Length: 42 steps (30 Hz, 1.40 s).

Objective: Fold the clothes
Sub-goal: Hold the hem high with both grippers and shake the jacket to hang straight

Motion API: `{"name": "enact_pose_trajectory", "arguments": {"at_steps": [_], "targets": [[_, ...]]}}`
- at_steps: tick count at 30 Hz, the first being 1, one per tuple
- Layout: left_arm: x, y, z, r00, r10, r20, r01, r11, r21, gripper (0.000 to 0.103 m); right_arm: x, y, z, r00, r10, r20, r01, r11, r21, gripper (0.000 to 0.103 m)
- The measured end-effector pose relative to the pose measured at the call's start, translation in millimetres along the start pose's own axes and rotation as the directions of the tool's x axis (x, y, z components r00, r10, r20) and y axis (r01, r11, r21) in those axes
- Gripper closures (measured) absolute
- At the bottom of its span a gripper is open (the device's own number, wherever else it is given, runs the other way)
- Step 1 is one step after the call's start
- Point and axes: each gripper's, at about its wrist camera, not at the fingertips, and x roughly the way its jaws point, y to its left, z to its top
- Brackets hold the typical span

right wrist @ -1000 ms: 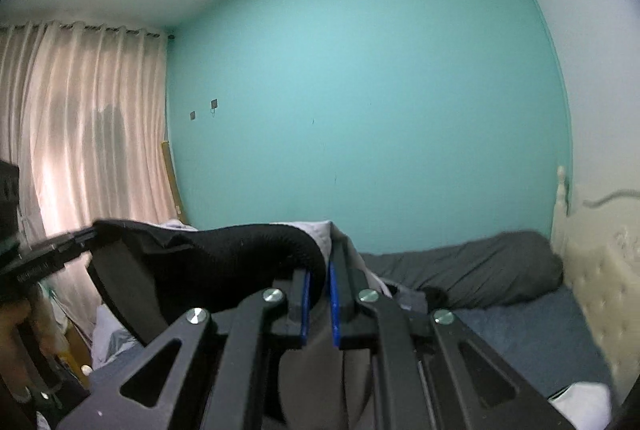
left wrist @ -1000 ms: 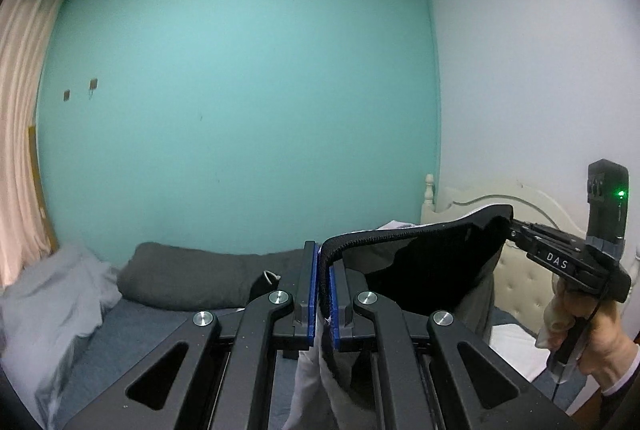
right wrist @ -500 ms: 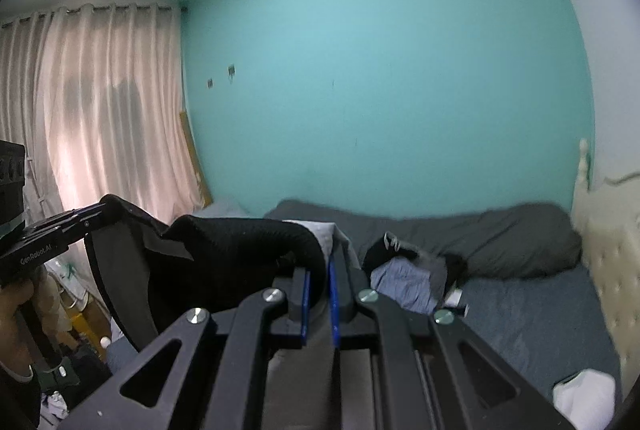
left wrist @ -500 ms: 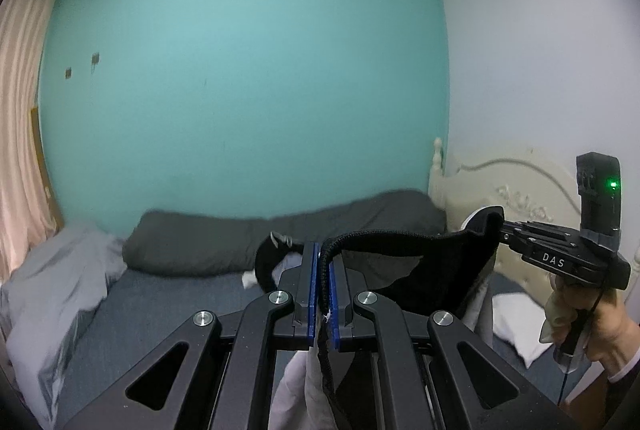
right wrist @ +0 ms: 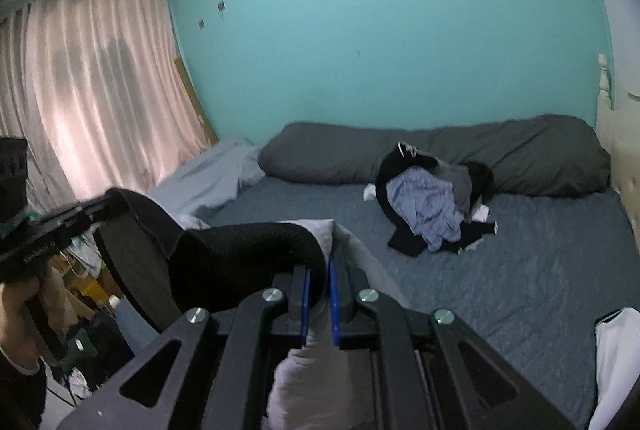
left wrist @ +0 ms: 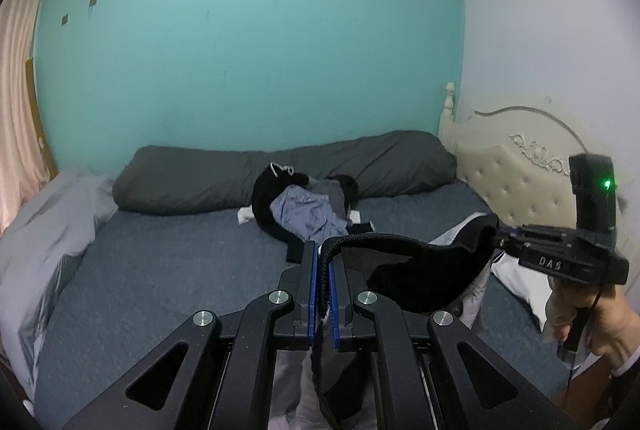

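Note:
A black garment [left wrist: 420,278] with a ribbed edge and a pale grey inside [right wrist: 320,370] hangs stretched between my two grippers above the bed. My left gripper [left wrist: 323,250] is shut on one end of that ribbed edge. In the right wrist view my right gripper [right wrist: 318,266] is shut on the other end. Each gripper shows in the other's view: the right one [left wrist: 502,234] at the right, held by a hand [left wrist: 592,314], and the left one [right wrist: 106,205] at the left. The rest of the garment drops out of sight below the fingers.
A pile of dark and lilac clothes [left wrist: 304,205] lies on the blue sheet [left wrist: 180,282] before a long dark grey pillow [left wrist: 200,177]. A pale grey blanket [left wrist: 44,242] lies left, a cream headboard [left wrist: 520,181] right, and a white item [right wrist: 616,350] at the bed's near right.
Both grippers have sunk and tipped downward with the garment still stretched between them. The bed and the clothes pile have come into full view.

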Motion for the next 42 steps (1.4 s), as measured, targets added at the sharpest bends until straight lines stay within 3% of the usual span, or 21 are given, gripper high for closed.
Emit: {"name": "enact_pose_trajectory", "arguments": {"at_steps": [15,24,31,36,42], "targets": [[29.9,-9.0,-19.2,0.998,-0.016,-0.053,0.017,1.0,0.016,0.098,41.1,-29.3,-54.9,0.997,0.0,-0.074,0.007,0.996,0.084,0.092],[44.0,-9.2,-21.6,0.997,-0.018,-0.071,0.019,1.0,0.017,0.098,42.5,-36.1,-70.9,0.999,-0.003,-0.047,0.008,0.995,0.102,0.091],[44.9,-10.9,-20.7,0.997,-0.017,-0.076,0.019,1.0,0.018,0.098,38.1,-41.1,-83.0,1.0,-0.018,-0.007,0.019,0.995,0.093,0.075],[49.9,-11.0,-18.5,0.996,-0.022,-0.084,0.023,1.0,0.007,0.098,34.9,-40.6,-93.7,0.996,-0.089,0.008,0.088,0.993,0.084,0.06],[59.1,-13.1,-16.9,0.995,-0.017,-0.098,0.018,1.0,0.009,0.098,24.3,-35.2,-115.1,0.991,-0.119,0.054,0.116,0.991,0.069,0.059]]}}
